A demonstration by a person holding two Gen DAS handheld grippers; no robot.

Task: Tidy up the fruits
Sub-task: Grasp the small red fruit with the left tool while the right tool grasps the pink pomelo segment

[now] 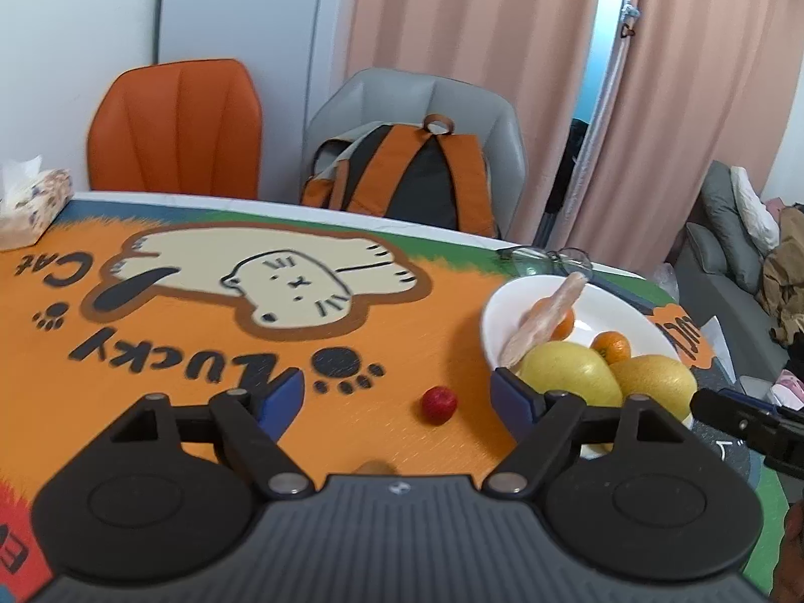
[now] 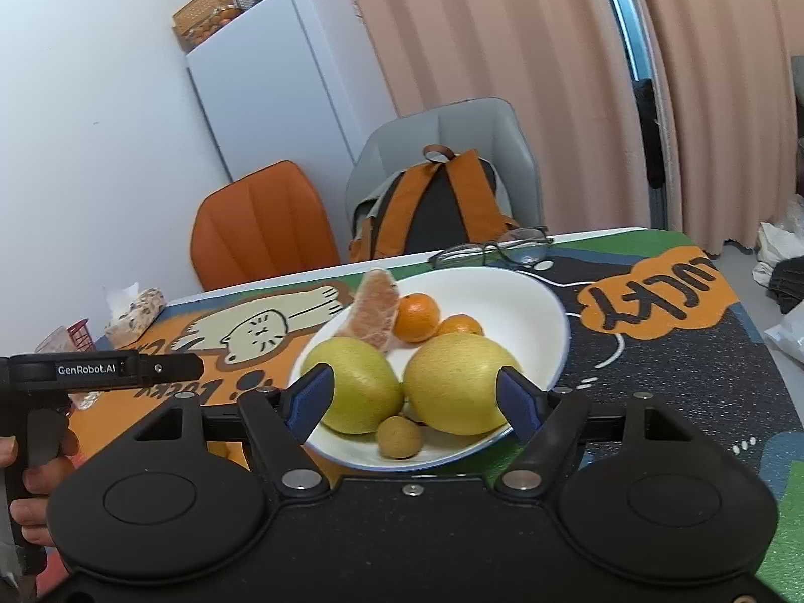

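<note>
A white bowl holds two yellow pears, two small oranges, a peeled pomelo wedge and a small brown longan. The bowl also shows in the left wrist view, at the right. A red strawberry lies alone on the orange mat. My left gripper is open and empty, with the strawberry between its fingers a little ahead. My right gripper is open and empty, just in front of the bowl's near rim.
Eyeglasses lie behind the bowl near the table's far edge. A tissue pack sits at the far left. An orange chair and a grey chair with a backpack stand behind the table.
</note>
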